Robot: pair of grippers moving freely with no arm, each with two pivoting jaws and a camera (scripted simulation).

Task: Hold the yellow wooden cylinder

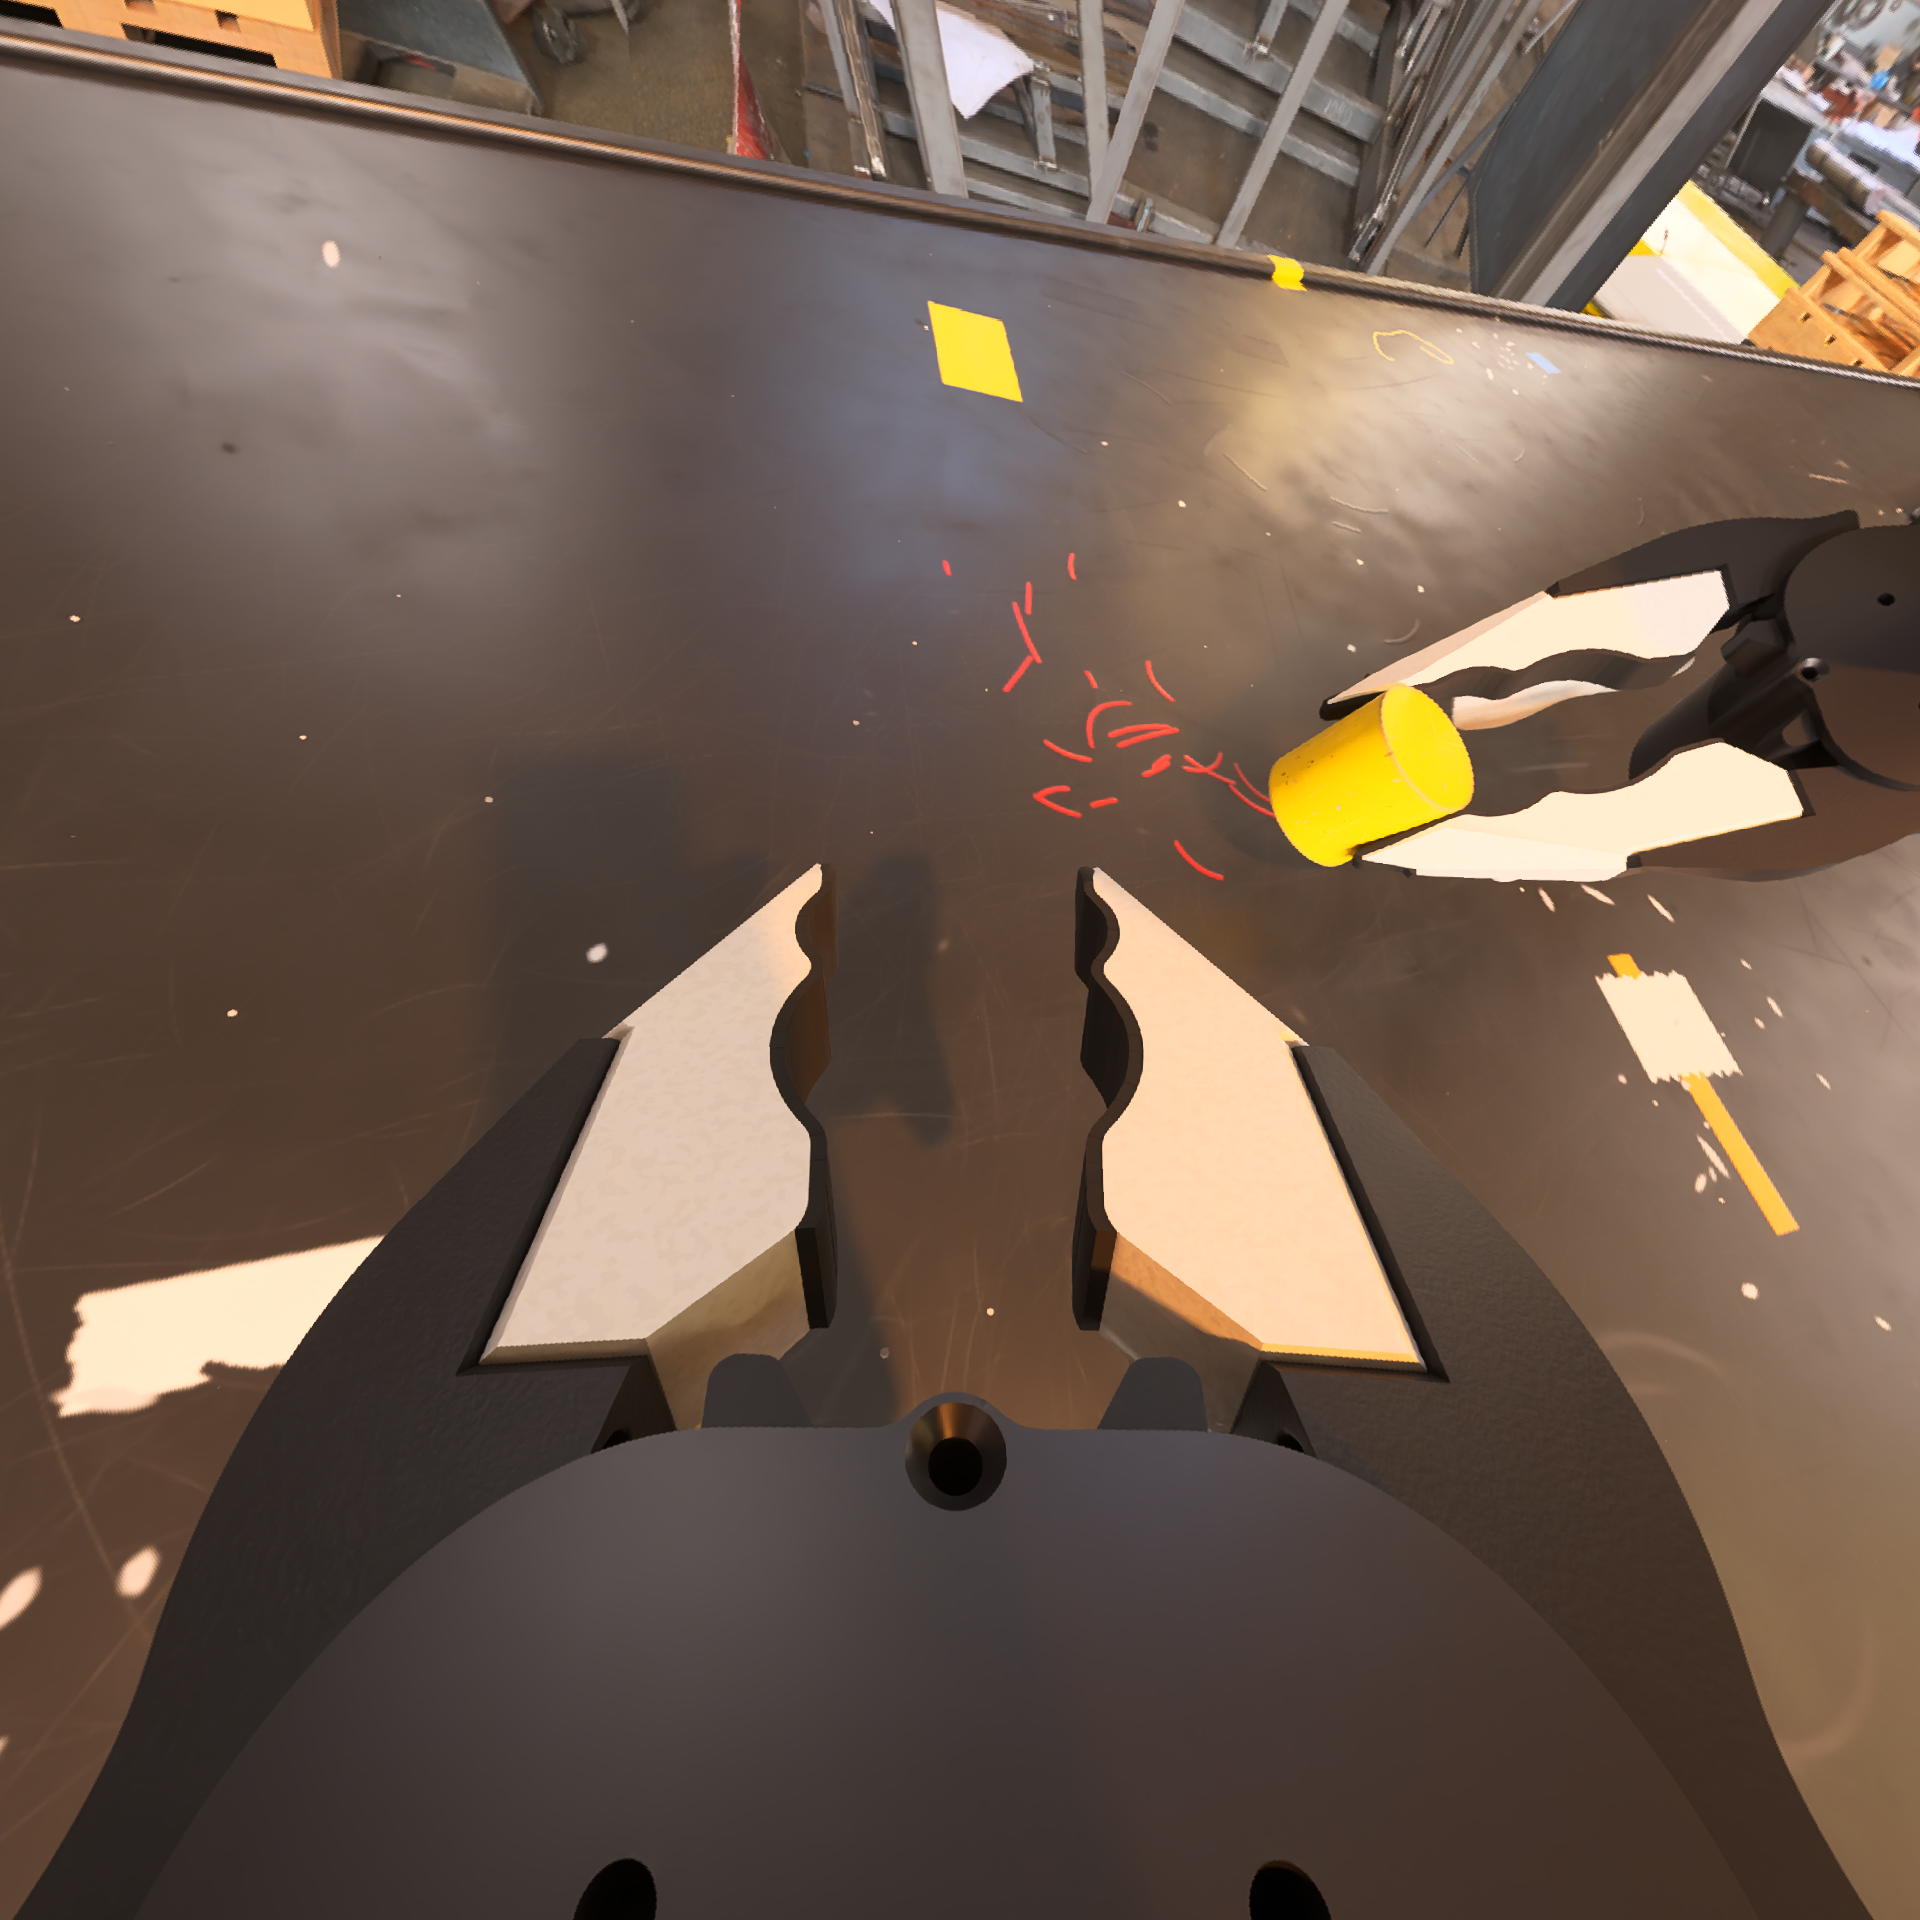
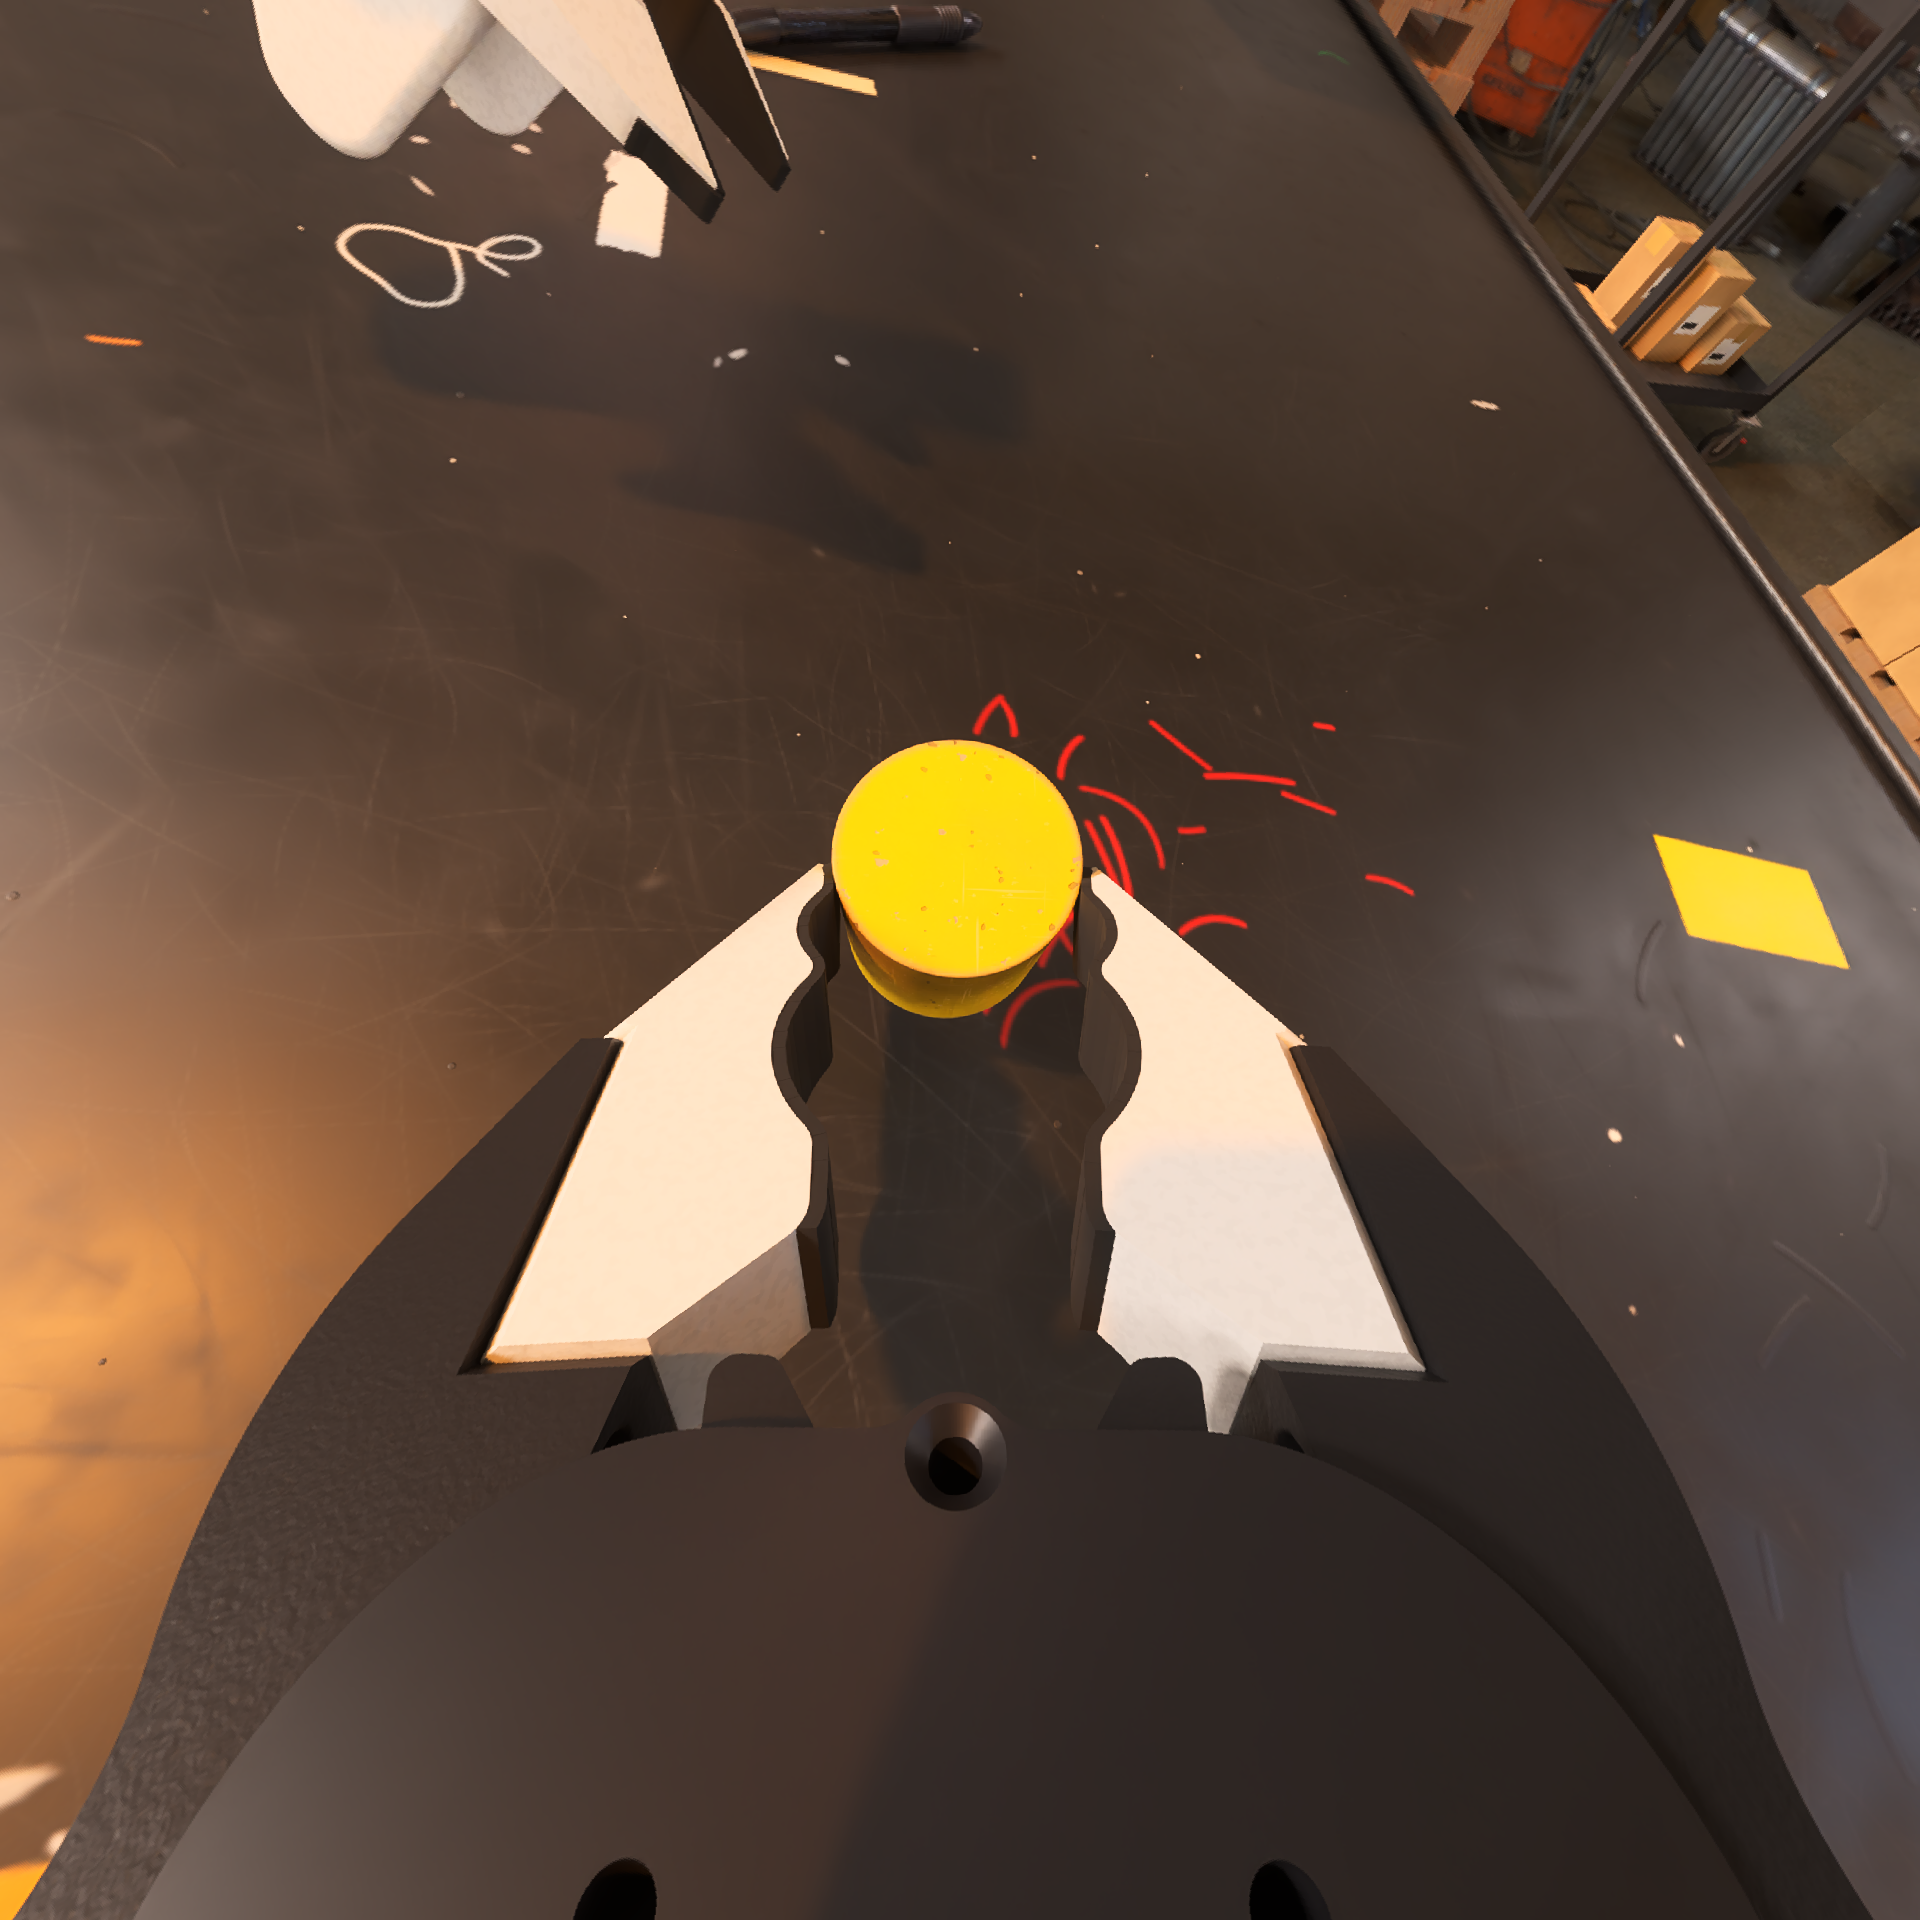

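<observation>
The yellow wooden cylinder [image 2: 956, 862] sits between the fingertips of my right gripper [image 2: 954, 883], one flat end facing the camera. Both fingertips touch its sides. In the left wrist view the cylinder [image 1: 1371, 774] is tilted in the right gripper [image 1: 1351, 784] just above the dark table [image 1: 416, 623], with a shadow under it. My left gripper [image 1: 951, 883] is open and empty, to the left of the cylinder and apart from it. It also shows in the right wrist view [image 2: 746, 195] at the top left.
Red scribbles [image 1: 1112, 727] mark the table beside the cylinder. A yellow patch [image 1: 974, 350] lies farther back, and white tape [image 1: 1668, 1023] to the right. A black pen [image 2: 852, 21] lies behind the left gripper. The table's far edge [image 1: 935, 203] borders workshop clutter.
</observation>
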